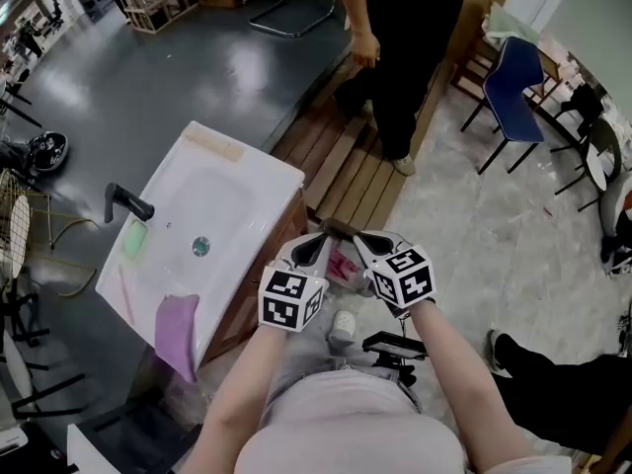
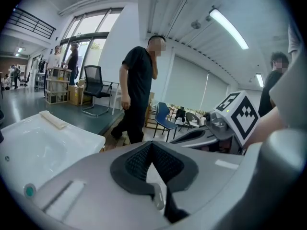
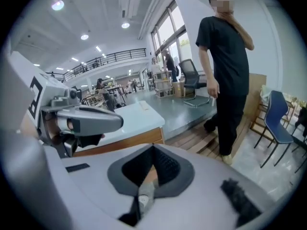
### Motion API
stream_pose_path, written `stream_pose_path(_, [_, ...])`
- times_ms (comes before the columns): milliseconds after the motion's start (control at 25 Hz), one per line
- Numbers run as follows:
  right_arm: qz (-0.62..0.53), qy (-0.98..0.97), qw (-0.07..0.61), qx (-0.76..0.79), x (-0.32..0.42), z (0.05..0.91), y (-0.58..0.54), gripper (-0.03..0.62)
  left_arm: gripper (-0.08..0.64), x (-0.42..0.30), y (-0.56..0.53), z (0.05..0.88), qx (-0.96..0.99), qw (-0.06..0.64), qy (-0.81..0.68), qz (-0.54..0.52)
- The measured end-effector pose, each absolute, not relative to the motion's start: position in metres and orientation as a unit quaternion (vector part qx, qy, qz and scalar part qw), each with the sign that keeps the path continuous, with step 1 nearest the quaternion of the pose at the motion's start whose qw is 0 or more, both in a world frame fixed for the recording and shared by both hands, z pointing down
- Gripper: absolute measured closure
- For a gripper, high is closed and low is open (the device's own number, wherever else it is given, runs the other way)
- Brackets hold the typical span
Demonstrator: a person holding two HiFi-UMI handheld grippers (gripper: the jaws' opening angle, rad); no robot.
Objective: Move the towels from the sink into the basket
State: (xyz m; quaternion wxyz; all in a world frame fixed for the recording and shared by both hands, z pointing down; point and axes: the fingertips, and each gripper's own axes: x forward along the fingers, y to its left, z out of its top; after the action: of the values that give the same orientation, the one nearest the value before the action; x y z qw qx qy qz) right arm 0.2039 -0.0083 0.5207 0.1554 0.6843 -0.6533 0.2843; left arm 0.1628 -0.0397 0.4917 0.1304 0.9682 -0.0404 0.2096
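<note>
Purple towel hung over the sink's near rim, at the corner closest to the person: part in the basin, part drooping down the outside. Green thing, prob. a 2nd cloth, lay inside the sink just beside the black faucet; too small to be sure.

Judged handling: soft, limp, light, though heavier & drippy if wet. It'd sag and trail once lifted, no stiffness to lever on. Best pinch looked like the bunched fold where the purple towel crossed the rim, thick enough to bite on. A single thin edge could slip out.

Left gripper & right gripper sat close side by side, off the sink's right side and well apart from both cloths. Each had its fingers pressed together w/ nothing between them, per both gripper views. Below them, right of the sink, a pink thing showed, poss. a towel already moved. The basket itself couldn't be made out.

Sink was white & glossy, so likely slick, w/ a round drain mid-basin, set on a wooden cabinet. Beyond the sink's far right corner ran a slatted wooden platform, w/ a person in black standing at it. Dark shiny floor spread past the sink's far side. Pale speckled floor & a blue chair lay further right of it. Room looked big & open, w/ ceiling strip lights and tall windows.
</note>
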Motion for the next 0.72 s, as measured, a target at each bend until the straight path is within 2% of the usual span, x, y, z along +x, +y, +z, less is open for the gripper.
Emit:
stream_pose_path(280, [0.248, -0.657, 0.108, 0.703, 0.203, 0.47, -0.018, 0.575, 0.557, 0.167, -0.039, 0.464, 0.977, 0.105, -0.042, 0.181])
stream_pose_path(720, [0.18, -0.658, 0.071, 0.728, 0.192, 0.431, -0.016, 0.574, 0.558, 0.161, -0.048, 0.431, 0.984, 0.074, -0.078, 0.145])
